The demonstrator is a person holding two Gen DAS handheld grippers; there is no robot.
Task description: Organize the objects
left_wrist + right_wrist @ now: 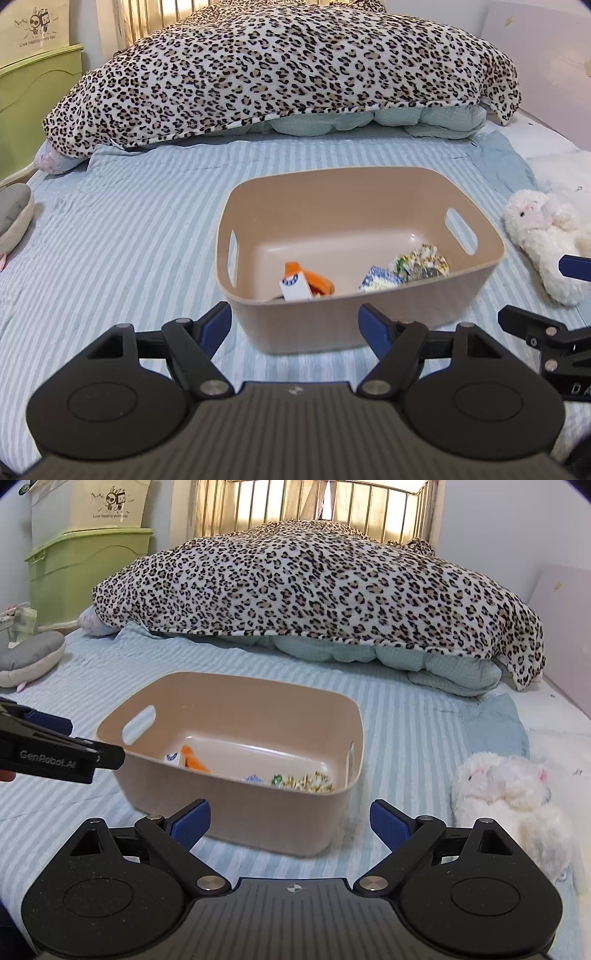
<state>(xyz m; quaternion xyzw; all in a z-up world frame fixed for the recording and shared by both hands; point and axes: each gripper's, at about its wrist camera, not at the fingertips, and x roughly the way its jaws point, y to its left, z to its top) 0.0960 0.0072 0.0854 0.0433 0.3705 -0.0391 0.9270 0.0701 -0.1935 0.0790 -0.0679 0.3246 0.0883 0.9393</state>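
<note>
A tan plastic bin (369, 206) with handle slots stands on the striped bed sheet. In it lie an orange item (319, 282) with a small white carton (293, 288), a blue-patterned packet (380, 278) and a crumpled floral piece (421, 260). My left gripper (295, 315) hangs open just in front of the bin's near wall, nothing between its blue pads. My right gripper (290, 812) is open too, empty, before the bin's (258, 701) near right corner. A white plush toy (506, 801) lies on the sheet to the right of the bin, beside the right gripper.
A leopard-print blanket (288, 66) over a pale quilt fills the far half of the bed. A green storage box (85, 565) and a grey cushion (29, 653) are at the left edge. A pale wall panel (561, 635) borders the right side.
</note>
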